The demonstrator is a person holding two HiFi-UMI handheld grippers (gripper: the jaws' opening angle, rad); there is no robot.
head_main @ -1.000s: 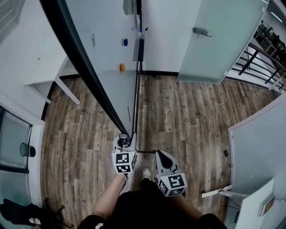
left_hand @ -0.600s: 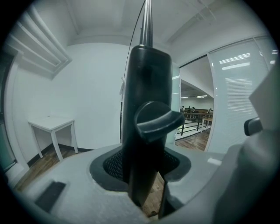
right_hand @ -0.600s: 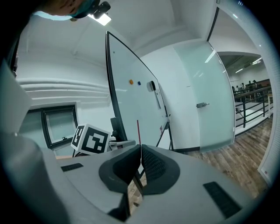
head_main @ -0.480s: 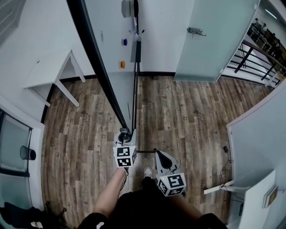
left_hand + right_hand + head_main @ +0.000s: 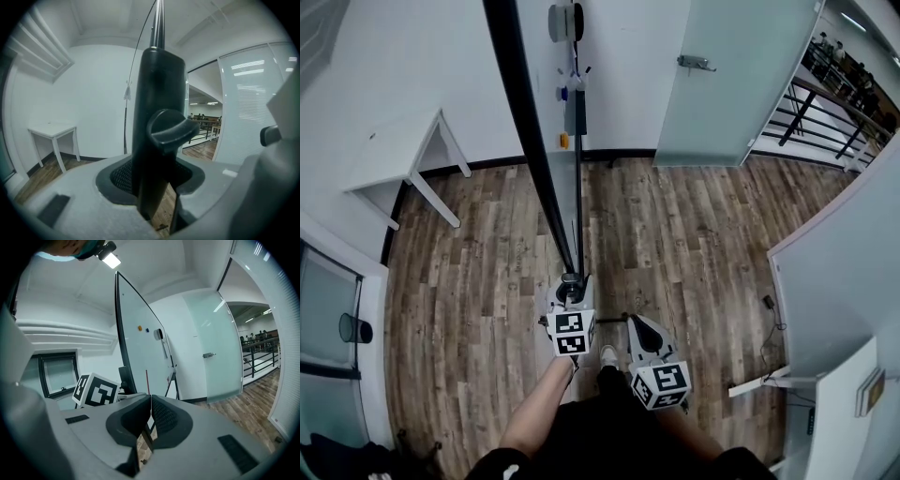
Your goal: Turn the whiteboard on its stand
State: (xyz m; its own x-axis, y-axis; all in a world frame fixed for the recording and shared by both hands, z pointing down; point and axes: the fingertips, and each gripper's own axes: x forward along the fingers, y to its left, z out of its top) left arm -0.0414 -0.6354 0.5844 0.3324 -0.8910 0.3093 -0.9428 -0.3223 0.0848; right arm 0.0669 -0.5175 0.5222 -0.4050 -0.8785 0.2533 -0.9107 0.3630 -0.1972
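- Whiteboard (image 5: 530, 131) (image 5: 140, 352), one tall flat panel with a glossy white face and a slim black frame, stood edge-on over the wood-plank floor (image 5: 694, 244), with its near corner at the left gripper.
- Grey moulded left gripper (image 5: 570, 287) (image 5: 154, 187) clamped the whiteboard's black plastic corner post (image 5: 157, 93), which bore one curved knob (image 5: 169, 129).
- Grey right gripper (image 5: 637, 326) (image 5: 150, 420) had its ribbed pads pressed together, empty.
- One round orange magnet (image 5: 565, 141) and one round blue magnet (image 5: 562, 94) clung to the face.
- One white square-topped table (image 5: 398, 155) stood by the wall.
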